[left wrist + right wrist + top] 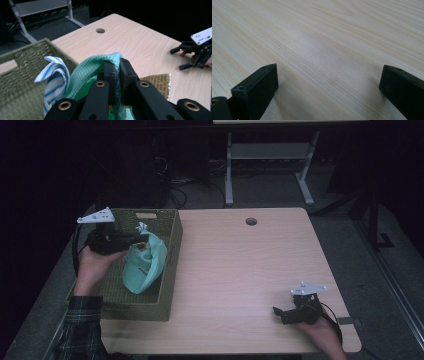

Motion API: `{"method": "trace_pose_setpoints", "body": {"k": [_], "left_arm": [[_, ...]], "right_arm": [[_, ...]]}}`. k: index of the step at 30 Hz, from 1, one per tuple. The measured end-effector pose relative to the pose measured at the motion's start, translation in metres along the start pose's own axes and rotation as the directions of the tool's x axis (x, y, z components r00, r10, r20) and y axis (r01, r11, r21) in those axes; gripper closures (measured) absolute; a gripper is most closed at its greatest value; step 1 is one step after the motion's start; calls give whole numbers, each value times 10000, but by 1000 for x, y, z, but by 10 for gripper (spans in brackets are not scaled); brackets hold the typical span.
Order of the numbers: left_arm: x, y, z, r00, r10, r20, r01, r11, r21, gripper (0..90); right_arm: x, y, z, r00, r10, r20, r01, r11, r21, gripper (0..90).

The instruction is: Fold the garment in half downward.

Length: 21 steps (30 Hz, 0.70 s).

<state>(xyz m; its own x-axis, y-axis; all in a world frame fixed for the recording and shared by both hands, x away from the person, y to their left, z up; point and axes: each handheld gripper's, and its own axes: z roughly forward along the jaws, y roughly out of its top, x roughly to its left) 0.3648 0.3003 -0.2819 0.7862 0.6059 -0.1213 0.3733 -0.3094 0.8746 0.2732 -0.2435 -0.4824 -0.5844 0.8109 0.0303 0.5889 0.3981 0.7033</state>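
A mint-green waffle-weave cloth is hanging pinched in the closed left gripper, over the olive woven basket; a blue-striped white cloth is bunching just beside it. Well apart, the right gripper is resting wide open, empty, on the pale wooden table.

Mint-green cloth hangs crumpled over the wicker basket.

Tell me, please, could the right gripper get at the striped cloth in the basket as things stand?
Probably not easily: the striped cloth sits behind the green cloth pinched in the left gripper, inside the basket. The right gripper rests open across the table.
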Motion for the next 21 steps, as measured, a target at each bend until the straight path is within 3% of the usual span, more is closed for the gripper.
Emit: {"method": "trace_pose_setpoints", "body": {"k": [13,21], "left_arm": [[-17,39,7,9968,623,505,-597,9968,-525,854],[-33,60,26,9899,1075,920,-1013,9924,-694,854]], "right_arm": [[0,0,0,10000,-11,-2,11,10000,-3,17],[0,0,0,10000,5,5,-5,10000,2,17]]}}
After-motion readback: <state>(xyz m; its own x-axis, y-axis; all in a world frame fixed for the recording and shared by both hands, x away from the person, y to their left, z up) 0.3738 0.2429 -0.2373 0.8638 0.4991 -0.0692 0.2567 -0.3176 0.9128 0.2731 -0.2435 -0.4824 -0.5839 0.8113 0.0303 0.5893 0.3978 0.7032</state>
